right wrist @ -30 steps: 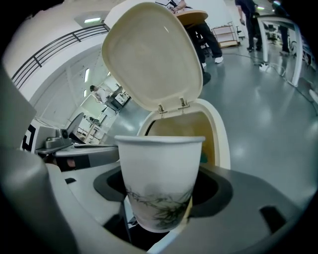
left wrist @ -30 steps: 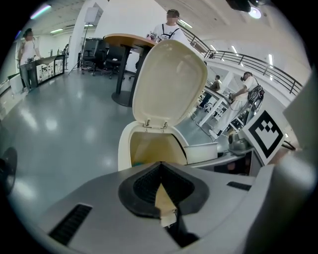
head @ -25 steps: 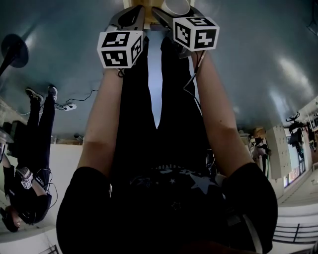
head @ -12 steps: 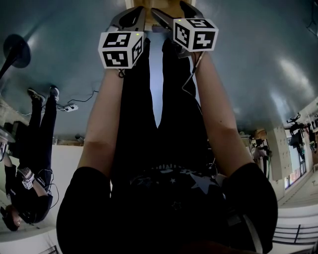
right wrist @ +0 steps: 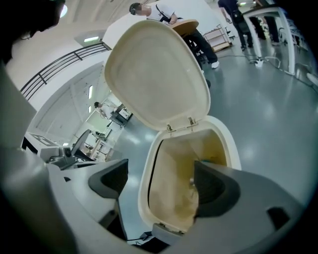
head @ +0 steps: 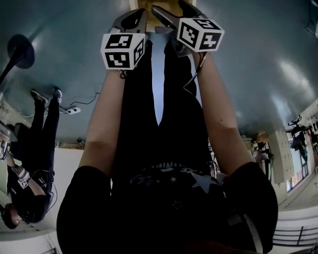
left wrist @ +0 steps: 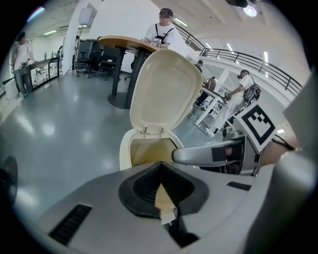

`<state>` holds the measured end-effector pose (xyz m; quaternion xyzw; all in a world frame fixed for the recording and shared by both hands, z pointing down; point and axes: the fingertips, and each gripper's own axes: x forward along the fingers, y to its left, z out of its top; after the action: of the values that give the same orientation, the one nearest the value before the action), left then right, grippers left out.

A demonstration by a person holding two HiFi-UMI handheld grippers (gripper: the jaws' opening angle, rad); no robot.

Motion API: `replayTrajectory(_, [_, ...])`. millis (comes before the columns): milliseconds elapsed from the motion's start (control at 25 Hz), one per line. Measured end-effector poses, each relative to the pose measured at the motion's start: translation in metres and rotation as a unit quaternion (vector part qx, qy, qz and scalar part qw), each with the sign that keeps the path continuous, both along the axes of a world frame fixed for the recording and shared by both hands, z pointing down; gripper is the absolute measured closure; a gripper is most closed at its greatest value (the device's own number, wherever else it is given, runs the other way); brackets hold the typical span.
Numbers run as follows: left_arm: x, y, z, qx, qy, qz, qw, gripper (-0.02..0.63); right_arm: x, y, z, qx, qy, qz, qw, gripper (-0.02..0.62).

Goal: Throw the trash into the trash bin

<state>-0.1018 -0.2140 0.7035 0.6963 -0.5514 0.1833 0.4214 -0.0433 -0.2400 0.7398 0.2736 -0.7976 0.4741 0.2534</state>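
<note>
A white trash bin [right wrist: 229, 144] stands on the grey floor with its lid [right wrist: 156, 74] swung up and a yellowish liner inside. My right gripper [right wrist: 161, 181] hangs open just above the bin's mouth with nothing between its pads. In the left gripper view the bin [left wrist: 124, 149] is a little ahead, and my left gripper [left wrist: 160, 171] is shut on a tan scrap of trash [left wrist: 164, 201]. One finger [left wrist: 203, 155] of the right gripper crosses that view at the right. In the head view both grippers, left [head: 131, 17] and right [head: 175, 10], reach to the top edge; the bin is almost wholly out of frame.
A wooden-topped table on a round base [left wrist: 124, 44] stands behind the bin, with a person beside it. Another person [head: 30, 163] stands at the head view's left near a power strip [head: 69, 106]. More desks and railings lie farther back.
A white round item seen at the right gripper's tip a second ago is gone from view. The right gripper has shifted slightly up and right; the left has hardly moved.
</note>
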Motion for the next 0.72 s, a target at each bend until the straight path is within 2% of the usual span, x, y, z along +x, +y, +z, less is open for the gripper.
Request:
replayTrajectory(520, [-0.004,-0.005,-0.039,0.029,-0.006,0.027,0.9992,0.595,-0.001,0.001,-0.038,0.025,0.015,0.005,1.000,0.181])
replayTrajectory(720, [-0.002,-0.006,-0.051,0.040,-0.007,0.035,0.9986,0.595,0.008,0.007,-0.045,0.034,0.040,0.008,0.999,0.270])
